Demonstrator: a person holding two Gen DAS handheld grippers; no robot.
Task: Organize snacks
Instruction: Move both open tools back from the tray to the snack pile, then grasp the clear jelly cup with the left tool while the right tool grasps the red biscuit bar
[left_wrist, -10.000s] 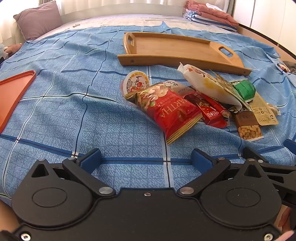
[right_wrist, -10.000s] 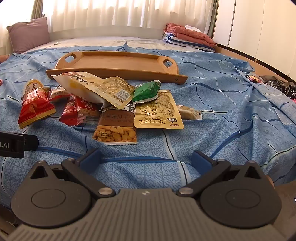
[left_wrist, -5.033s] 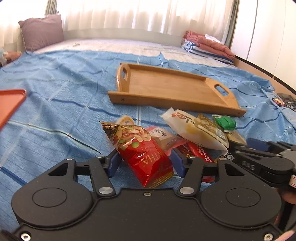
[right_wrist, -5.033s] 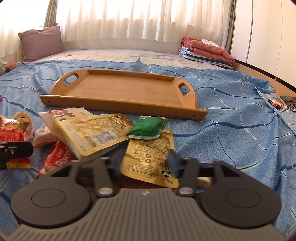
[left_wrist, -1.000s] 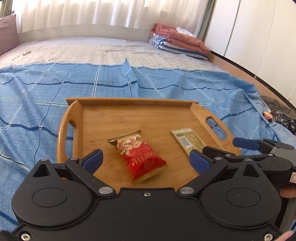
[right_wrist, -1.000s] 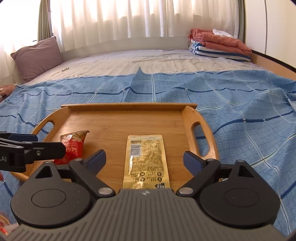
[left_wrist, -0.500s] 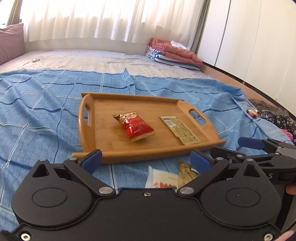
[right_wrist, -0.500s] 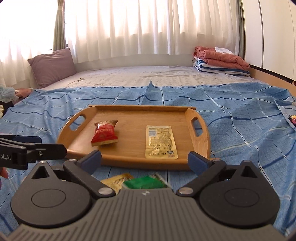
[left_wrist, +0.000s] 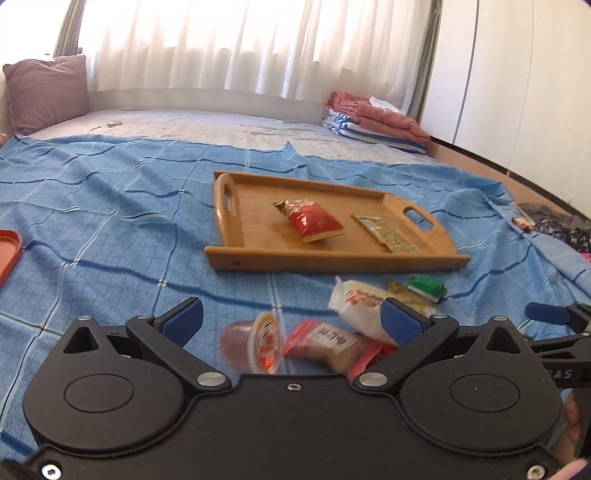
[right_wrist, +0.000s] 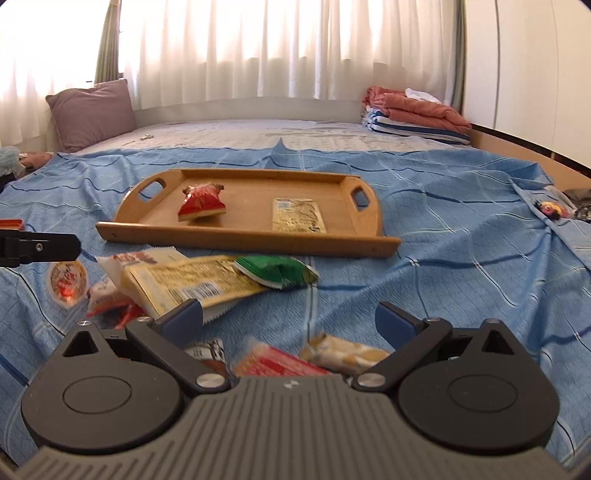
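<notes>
Both grippers, left (left_wrist: 291, 317) and right (right_wrist: 288, 317), spread, empty. We'd pinch the near packets (right_wrist: 192, 284) by their crimped edges: light, crinkly, slippery; tray (right_wrist: 369, 243) beyond.

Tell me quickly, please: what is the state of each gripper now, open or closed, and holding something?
Left gripper: open, holding nothing, above the snack pile.
Right gripper: open, holding nothing.
</notes>
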